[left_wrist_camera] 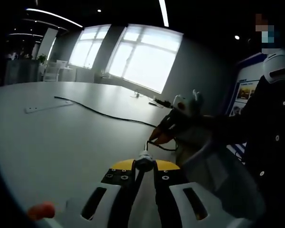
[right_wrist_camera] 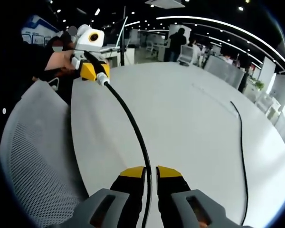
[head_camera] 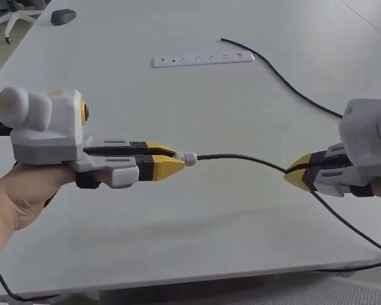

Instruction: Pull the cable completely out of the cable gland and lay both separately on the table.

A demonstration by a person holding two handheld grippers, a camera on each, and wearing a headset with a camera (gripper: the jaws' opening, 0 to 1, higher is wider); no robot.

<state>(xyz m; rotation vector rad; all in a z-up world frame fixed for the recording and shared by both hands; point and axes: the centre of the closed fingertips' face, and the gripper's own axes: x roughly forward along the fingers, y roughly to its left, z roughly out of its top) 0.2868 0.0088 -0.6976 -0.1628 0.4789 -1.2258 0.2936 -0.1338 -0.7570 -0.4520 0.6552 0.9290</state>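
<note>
Clamped the left tool (head_camera: 180, 161) shut around the white cable gland (head_camera: 189, 158), yellow tips nipping its body, nose poking just past them. Pinched the black cable (head_camera: 241, 158) in the right tool (head_camera: 288, 175), jaws drawn nearly together on it, well apart from the gland. Held both above the pale bench (head_camera: 178, 114), near its front edge, not resting on it. Traced the cable from the gland's nose in a shallow sag across to the right tool, then down toward the bench's near right edge. Judged the cable not yet out of the gland.

Reckoned the cable light, limp and smooth-jacketed, likely to slide through a loose pinch. Best taken close to the gland, for a pull straight along the bore rather than a bend. Reckoned the gland small, light, hard plastic, prone to twist between the tips. Best held across its body, clear of the opening.

Farther off on the bench, noted a white power strip (head_camera: 203, 60) with its black cord (head_camera: 286, 82) curving toward the right, and a dark mouse (head_camera: 63, 16) at the far left corner.
</note>
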